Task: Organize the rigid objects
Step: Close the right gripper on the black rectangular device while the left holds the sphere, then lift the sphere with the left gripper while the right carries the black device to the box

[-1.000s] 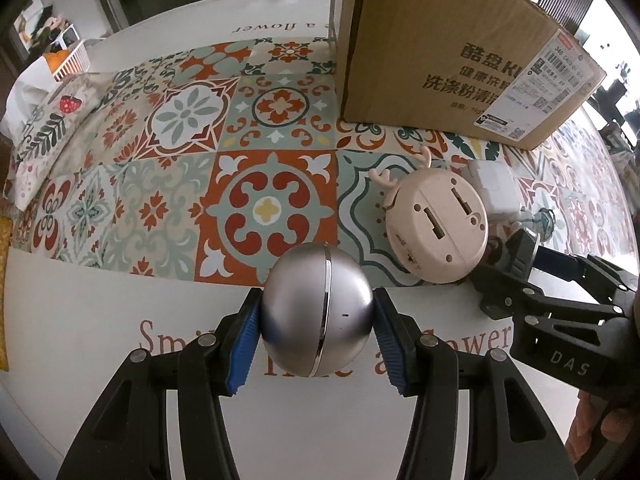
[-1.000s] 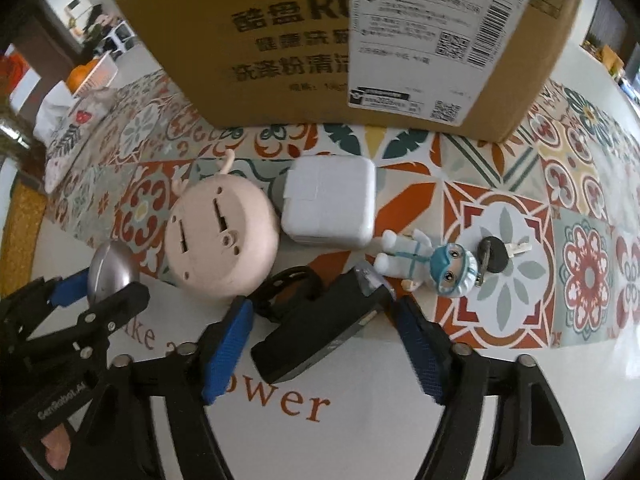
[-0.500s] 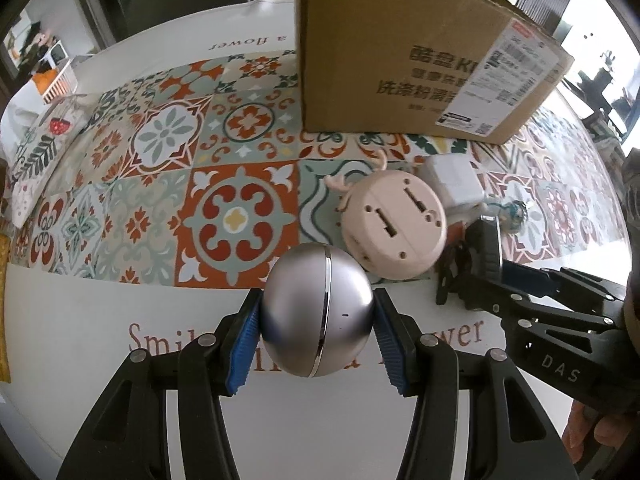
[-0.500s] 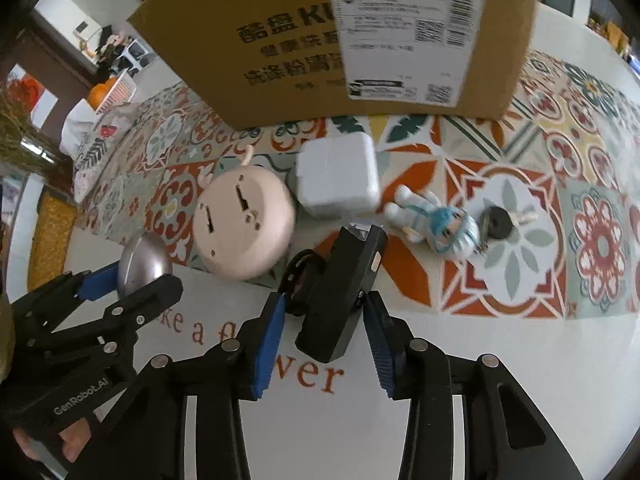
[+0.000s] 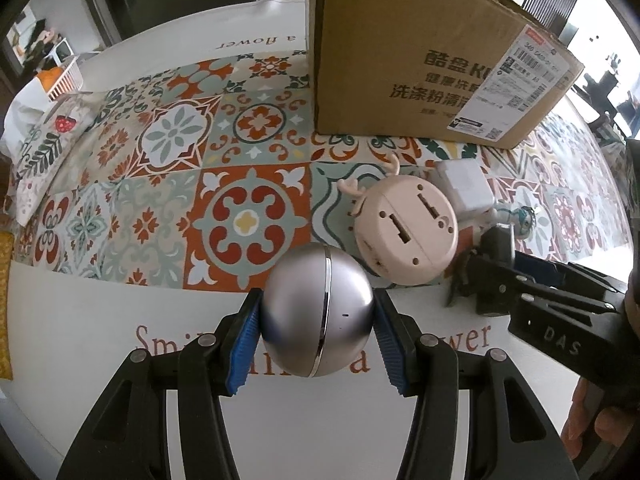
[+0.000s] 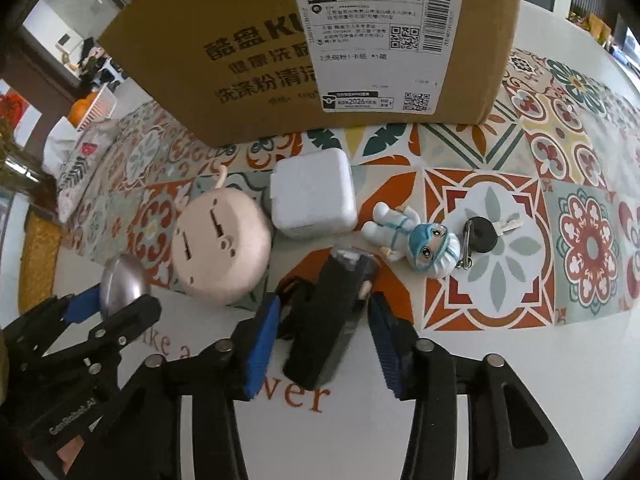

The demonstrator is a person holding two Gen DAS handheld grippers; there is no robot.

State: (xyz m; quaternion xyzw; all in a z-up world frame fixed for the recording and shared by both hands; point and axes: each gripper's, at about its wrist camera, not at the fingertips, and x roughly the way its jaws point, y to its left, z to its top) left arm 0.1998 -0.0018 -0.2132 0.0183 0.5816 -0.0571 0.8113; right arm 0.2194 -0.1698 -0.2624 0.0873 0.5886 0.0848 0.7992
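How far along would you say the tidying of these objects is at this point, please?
Nothing visibly sits in the cardboard box yet. In hand: the left gripper clamps the silver ball; the right gripper has just closed on the black device. Left on the mat: pink round gadget, white charger, figurine and key.

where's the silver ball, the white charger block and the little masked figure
silver ball (image 5: 316,312), left wrist view, front of its shell
white charger block (image 6: 314,196), right wrist view, flat top face
masked figure (image 6: 432,248), right wrist view, its blue-capped head
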